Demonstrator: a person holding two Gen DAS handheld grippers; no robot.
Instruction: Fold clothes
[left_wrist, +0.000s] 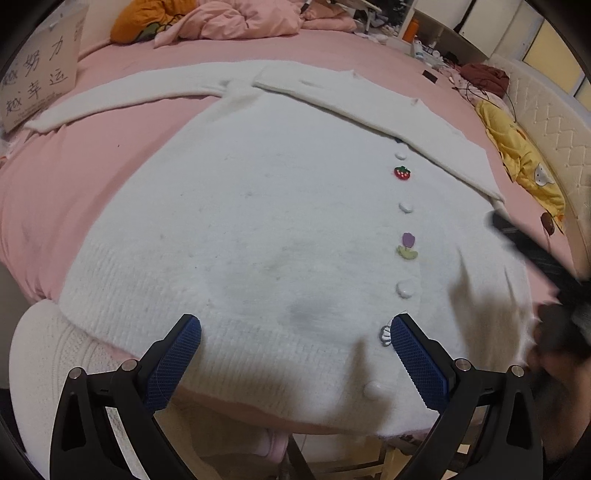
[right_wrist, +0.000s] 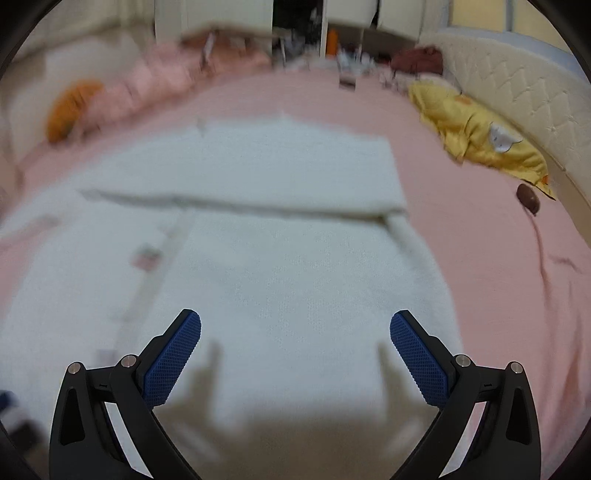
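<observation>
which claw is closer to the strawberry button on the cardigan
Left. The left claw hovers open over the hem, below the strawberry button. The right claw is open over the plain side; its blurred view shows no button.

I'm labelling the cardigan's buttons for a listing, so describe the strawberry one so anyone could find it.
On the pink bed lies a white cardigan with a line of buttons down its front. The strawberry button is second from the far end visible. It alone is red with a green top; its neighbours are plain white.
</observation>
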